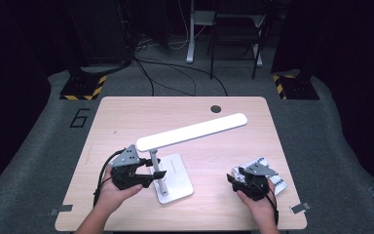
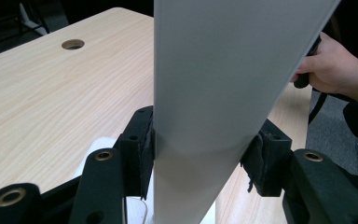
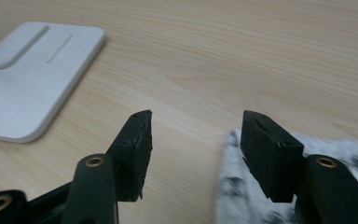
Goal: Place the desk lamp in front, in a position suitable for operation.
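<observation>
**Left clamps lamp head, right free over cloth**

My left gripper has its jaws pressed on both edges of the white lamp head, lamp base on the table. My right gripper is spread apart, holding nothing, just above the patterned cloth near the table's right edge.

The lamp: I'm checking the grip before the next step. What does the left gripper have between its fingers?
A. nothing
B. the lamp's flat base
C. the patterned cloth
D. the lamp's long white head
D: in the left gripper view the left gripper has its fingers pressed on both sides of the lamp's long white head, while the flat base lies on the table.
</observation>
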The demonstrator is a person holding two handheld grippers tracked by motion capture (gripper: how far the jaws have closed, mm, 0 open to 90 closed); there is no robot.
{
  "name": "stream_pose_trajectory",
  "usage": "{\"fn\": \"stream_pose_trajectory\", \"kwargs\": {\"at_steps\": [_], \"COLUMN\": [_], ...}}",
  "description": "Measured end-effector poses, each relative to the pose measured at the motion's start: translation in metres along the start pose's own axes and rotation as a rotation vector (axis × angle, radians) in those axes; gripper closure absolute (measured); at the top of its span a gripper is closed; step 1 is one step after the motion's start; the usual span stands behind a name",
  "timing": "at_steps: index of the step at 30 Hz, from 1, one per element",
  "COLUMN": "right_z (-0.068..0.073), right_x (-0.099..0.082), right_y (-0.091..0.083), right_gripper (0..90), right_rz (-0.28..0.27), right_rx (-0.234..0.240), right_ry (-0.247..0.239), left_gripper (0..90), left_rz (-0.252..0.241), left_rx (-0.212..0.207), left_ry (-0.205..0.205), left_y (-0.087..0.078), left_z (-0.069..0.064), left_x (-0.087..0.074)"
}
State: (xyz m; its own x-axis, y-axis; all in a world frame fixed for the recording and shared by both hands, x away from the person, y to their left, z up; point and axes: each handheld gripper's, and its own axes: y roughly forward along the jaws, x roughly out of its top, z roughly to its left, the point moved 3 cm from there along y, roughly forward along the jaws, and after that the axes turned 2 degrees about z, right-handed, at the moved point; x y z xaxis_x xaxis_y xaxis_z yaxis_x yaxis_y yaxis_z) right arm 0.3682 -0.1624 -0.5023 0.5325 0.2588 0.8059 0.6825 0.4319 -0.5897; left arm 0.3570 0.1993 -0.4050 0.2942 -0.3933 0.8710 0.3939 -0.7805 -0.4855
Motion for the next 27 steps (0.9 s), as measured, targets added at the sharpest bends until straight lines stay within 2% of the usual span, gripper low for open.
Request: {"fn": "stream_pose_trajectory", "kwargs": {"at_steps": [1, 4, 5, 7, 10, 11, 12, 15, 16, 17, 18, 21, 24, 27], "right_z": [-0.011, -0.018, -0.027, -0.031, -0.043, -0.047, -0.054, -0.063, -0.063, -0.067, -0.068, -0.07, -0.072, -0.071], "right_x": [-0.003, -0.005, -0.007, -0.008, -0.015, -0.017, -0.023, -0.028, -0.028, -0.032, -0.033, -0.037, -0.04, -0.042], "right_y": [-0.003, -0.005, -0.006, -0.006, -0.004, -0.004, -0.005, -0.005, -0.005, -0.005, -0.004, -0.003, -0.001, 0.002], "right_gripper": [42.6, 42.6, 41.8, 41.0, 35.4, 34.8, 33.3, 29.6, 29.6, 26.4, 25.0, 19.9, 18.7, 16.6], "right_rz": [0.002, 0.006, 0.007, 0.016, 0.039, 0.047, 0.05, 0.05, 0.05, 0.052, 0.051, 0.079, 0.08, 0.076], "right_rx": [-0.041, -0.058, -0.088, -0.1, -0.121, -0.119, -0.147, -0.184, -0.184, -0.189, -0.194, -0.215, -0.211, -0.203], "right_ry": [0.015, 0.033, 0.037, 0.049, 0.058, 0.078, 0.115, 0.132, 0.132, 0.16, 0.165, 0.158, 0.154, 0.175], "left_gripper": [49.8, 50.6, 51.1, 51.3, 51.3, 51.3, 51.4, 51.4, 51.4, 51.4, 51.4, 51.3, 51.3, 51.3], "left_rz": [0.0, -0.004, -0.002, 0.0, -0.015, -0.015, -0.017, -0.015, -0.015, -0.015, -0.015, -0.017, -0.015, -0.014], "left_rx": [0.005, 0.01, 0.007, 0.008, 0.009, 0.007, 0.012, 0.012, 0.012, 0.013, 0.012, 0.015, 0.012, 0.011], "left_ry": [0.004, 0.011, 0.012, 0.025, 0.021, 0.017, 0.019, 0.02, 0.02, 0.02, 0.019, 0.02, 0.017, 0.015], "left_y": [0.0, 0.0, -0.001, -0.001, -0.001, -0.001, -0.001, -0.001, -0.001, -0.001, -0.001, -0.001, -0.001, -0.001], "left_z": [0.0, 0.0, 0.0, -0.001, -0.001, -0.001, -0.001, -0.002, -0.002, -0.001, -0.002, -0.001, -0.001, -0.001], "left_x": [0.0, 0.0, -0.001, -0.001, -0.002, -0.003, -0.003, -0.003, -0.003, -0.003, -0.003, -0.003, -0.003, -0.003]}}
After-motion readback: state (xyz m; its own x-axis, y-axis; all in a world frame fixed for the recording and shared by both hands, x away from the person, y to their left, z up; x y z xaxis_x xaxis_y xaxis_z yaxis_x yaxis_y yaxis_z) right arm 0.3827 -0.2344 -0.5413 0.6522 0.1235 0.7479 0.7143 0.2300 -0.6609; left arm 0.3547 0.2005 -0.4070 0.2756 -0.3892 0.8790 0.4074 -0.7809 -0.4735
